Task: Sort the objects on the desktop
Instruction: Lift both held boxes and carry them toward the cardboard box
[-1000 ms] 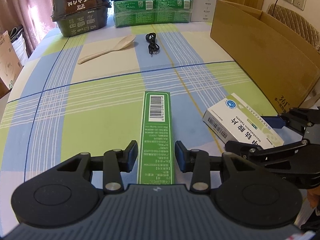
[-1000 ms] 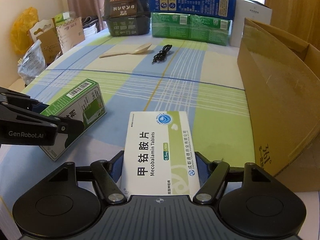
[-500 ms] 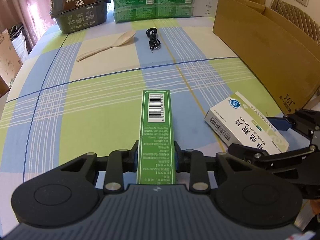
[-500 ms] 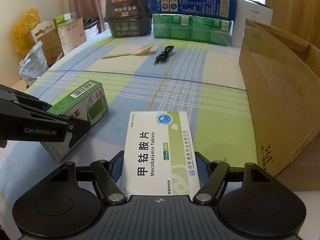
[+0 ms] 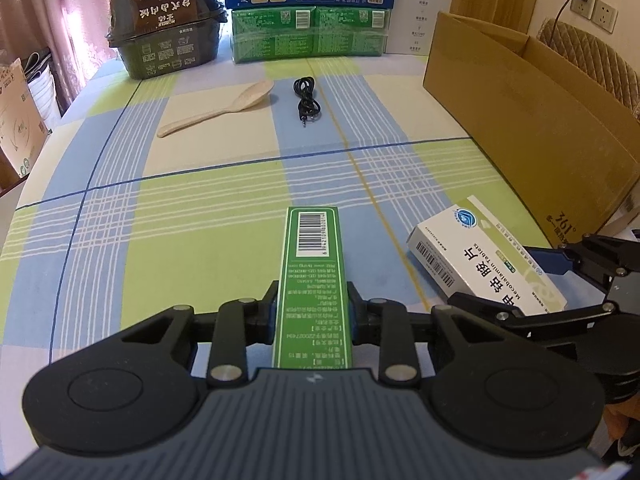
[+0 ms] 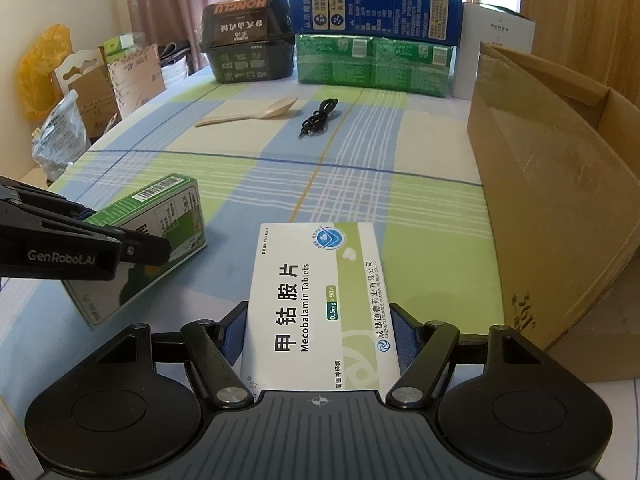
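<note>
Both boxes pinched lengthwise, green box (image 5: 313, 280) in left gripper (image 5: 312, 316), tablets (image 6: 320, 304) in right gripper (image 6: 318, 332), carton (image 6: 560, 216) along table's right edge.

Low wrist views, forward, shared table (image 5: 200, 184)

At the bottom centre of the frame the left gripper (image 5: 312, 316) has both jaws pressed against the long sides of a narrow green cardboard box (image 5: 313, 280), barcode end pointing away. To the lower right, the black right gripper (image 5: 560, 292) clasps a white and pale-green tablet box (image 5: 484, 256) (its near end is hidden behind the fingers). Both sit over a blue, green and cream checked tablecloth (image 5: 160, 208). Farther up lie a beige plastic spoon (image 5: 224, 109) and, just to its right, a coiled black audio cable (image 5: 306, 96). A large open brown cardboard carton (image 5: 532, 136) fills the right edge.
</note>
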Motion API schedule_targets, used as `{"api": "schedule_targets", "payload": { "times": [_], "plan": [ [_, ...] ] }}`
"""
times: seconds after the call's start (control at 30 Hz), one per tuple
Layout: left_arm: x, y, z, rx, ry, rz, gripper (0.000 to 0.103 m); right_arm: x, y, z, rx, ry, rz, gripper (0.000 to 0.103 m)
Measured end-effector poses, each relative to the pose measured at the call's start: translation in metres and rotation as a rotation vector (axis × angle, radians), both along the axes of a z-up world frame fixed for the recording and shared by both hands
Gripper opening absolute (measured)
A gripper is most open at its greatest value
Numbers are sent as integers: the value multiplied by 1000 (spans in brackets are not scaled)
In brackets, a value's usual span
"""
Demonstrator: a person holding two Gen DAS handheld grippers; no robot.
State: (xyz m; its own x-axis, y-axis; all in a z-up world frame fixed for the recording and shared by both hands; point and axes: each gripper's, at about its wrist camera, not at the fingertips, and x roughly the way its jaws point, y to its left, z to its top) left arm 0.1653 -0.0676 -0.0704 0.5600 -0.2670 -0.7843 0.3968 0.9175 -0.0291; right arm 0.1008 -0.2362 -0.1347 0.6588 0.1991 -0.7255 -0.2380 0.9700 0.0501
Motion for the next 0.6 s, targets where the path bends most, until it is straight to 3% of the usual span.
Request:
{"api": "schedule_targets", "payload": {
  "times": [0.37, 0.6],
  "plan": [
    [2, -6, -19, 46, 28, -2, 26, 0, 1, 0, 7, 5, -1, 68],
    [3, -7, -17, 38, 33, 11, 25, -1, -1, 3, 10, -12, -9, 68]
  ]
}}
